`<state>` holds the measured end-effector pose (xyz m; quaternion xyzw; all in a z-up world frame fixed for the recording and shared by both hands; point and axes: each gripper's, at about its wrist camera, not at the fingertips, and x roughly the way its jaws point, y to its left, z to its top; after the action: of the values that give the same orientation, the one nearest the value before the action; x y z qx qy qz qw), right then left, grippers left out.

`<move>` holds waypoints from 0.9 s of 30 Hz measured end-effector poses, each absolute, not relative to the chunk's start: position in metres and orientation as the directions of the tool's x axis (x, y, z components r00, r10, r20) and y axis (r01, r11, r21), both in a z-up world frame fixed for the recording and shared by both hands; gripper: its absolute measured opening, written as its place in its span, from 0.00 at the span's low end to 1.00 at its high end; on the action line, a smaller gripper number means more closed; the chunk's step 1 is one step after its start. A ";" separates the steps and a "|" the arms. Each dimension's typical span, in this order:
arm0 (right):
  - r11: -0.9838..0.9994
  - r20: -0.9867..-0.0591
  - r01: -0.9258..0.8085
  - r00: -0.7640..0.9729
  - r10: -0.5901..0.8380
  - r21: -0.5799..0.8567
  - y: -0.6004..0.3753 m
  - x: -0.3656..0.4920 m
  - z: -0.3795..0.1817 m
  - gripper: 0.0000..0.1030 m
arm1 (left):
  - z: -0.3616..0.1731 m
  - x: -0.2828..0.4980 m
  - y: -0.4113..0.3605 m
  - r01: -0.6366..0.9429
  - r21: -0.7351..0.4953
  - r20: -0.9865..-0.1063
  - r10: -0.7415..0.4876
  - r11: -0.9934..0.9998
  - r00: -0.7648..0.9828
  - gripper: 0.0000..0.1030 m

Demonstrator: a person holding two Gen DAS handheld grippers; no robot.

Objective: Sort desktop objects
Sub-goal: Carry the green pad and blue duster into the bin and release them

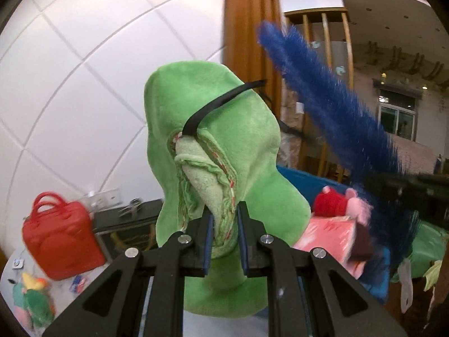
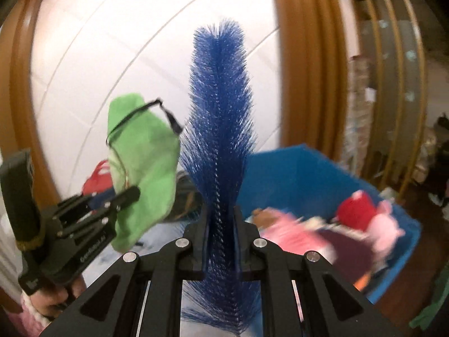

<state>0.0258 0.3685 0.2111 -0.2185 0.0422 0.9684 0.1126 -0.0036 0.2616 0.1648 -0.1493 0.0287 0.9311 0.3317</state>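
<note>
We hold the green plush (image 1: 224,146) in the left tongs (image 1: 223,233) and the brush (image 2: 221,129) in the right tongs (image 2: 221,238), both next needing carrying over the blue bin (image 2: 308,174).

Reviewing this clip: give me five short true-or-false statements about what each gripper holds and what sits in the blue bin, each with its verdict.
1. The left gripper is clamped on a green plush item. True.
2. The right gripper is open with nothing in it. False: it is shut on a blue bristle brush.
3. A black cord runs across the green plush item. True.
4. The blue bin holds only green cloth. False: a red and pink plush toy and a pink box lie in it.
5. The red bag hangs from the right gripper. False: it sits off to the left of the left wrist view, apart from both grippers.
</note>
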 end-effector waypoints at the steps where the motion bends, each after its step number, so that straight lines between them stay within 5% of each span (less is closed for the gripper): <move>1: -0.966 -0.420 -0.256 -0.880 0.222 0.025 0.383 0.033 0.219 0.13 | 0.167 -0.002 0.277 -0.634 -0.048 -0.297 0.617 -0.772 -0.729 0.15; 9: -0.954 -0.441 -0.299 -0.852 0.283 -0.035 0.497 0.030 0.228 0.13 | 0.158 -0.003 0.407 -0.641 -0.046 -0.374 0.608 -0.766 -0.700 0.15; 19: -0.960 -0.660 -0.281 -0.722 0.206 0.007 0.604 -0.020 0.140 0.14 | 0.121 0.009 0.501 -0.632 0.035 -0.551 0.512 -0.775 -0.659 0.16; 24: -0.965 -0.737 -0.261 -0.657 0.159 0.024 0.622 -0.023 0.102 0.18 | 0.115 0.013 0.509 -0.594 0.069 -0.582 0.451 -0.802 -0.676 0.31; 26: -0.966 -0.744 -0.259 -0.650 0.156 0.024 0.624 -0.024 0.100 0.21 | 0.116 0.014 0.507 -0.582 0.065 -0.582 0.443 -0.810 -0.681 0.45; 27: -0.966 -0.747 -0.256 -0.647 0.153 0.024 0.624 -0.024 0.098 0.24 | 0.119 0.017 0.509 -0.577 0.066 -0.579 0.439 -0.814 -0.687 0.61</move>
<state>-0.0243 0.6240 0.0979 -0.4049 0.0640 0.9051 0.1129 0.0174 0.5095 0.1191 -0.2803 0.1224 0.9103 0.2790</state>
